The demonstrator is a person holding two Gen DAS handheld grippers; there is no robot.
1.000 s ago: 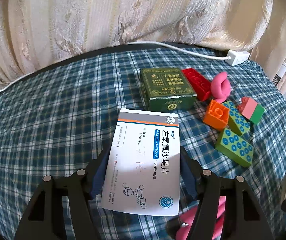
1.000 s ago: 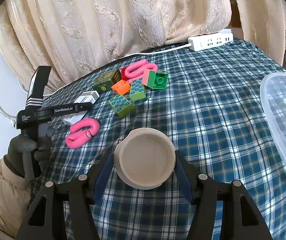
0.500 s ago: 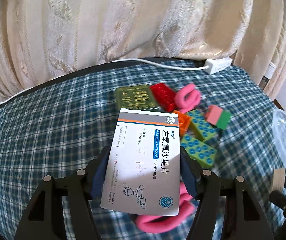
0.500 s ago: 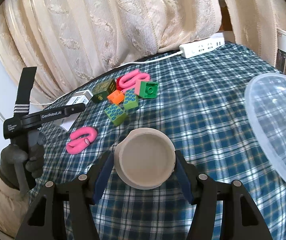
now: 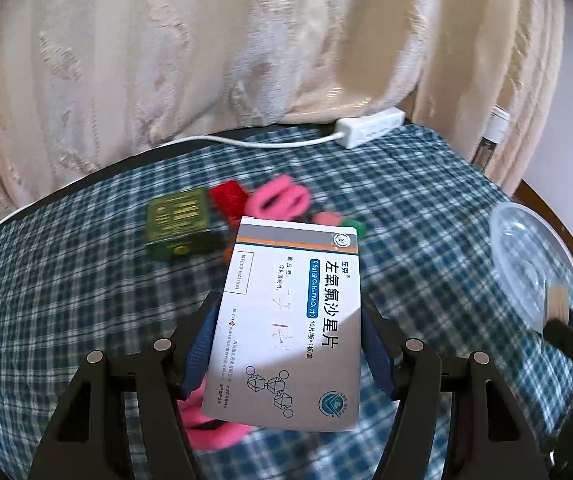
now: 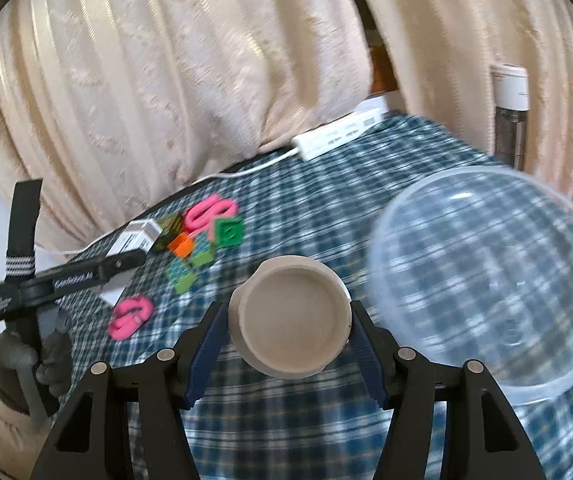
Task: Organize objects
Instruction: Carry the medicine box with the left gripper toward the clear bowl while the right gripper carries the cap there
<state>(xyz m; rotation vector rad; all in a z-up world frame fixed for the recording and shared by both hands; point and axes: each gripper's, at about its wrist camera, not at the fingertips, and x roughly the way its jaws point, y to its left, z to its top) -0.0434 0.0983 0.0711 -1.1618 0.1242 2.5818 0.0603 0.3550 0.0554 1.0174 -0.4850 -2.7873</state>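
On blue-checked tablecloth (image 6: 318, 184): big clear round plastic bowl (image 6: 486, 280) at right side. Left gripper (image 5: 290, 344) clamped on white flat medicine box (image 5: 290, 316), held above cloth. Right gripper (image 6: 286, 336) clamped on small beige ceramic cup (image 6: 292, 320), just beside bowl. Blurry toy blocks (image 6: 190, 256) farther back.

Backdrop: cream patterned curtain (image 5: 190, 60) hung behind the worktop (image 5: 66, 280).
Cover: blue plaid cloth.
Light: sunlight fell across the curtain.

White medicine box (image 5: 290, 320) and beige round cup (image 6: 291, 317), each clamped above checked cloth
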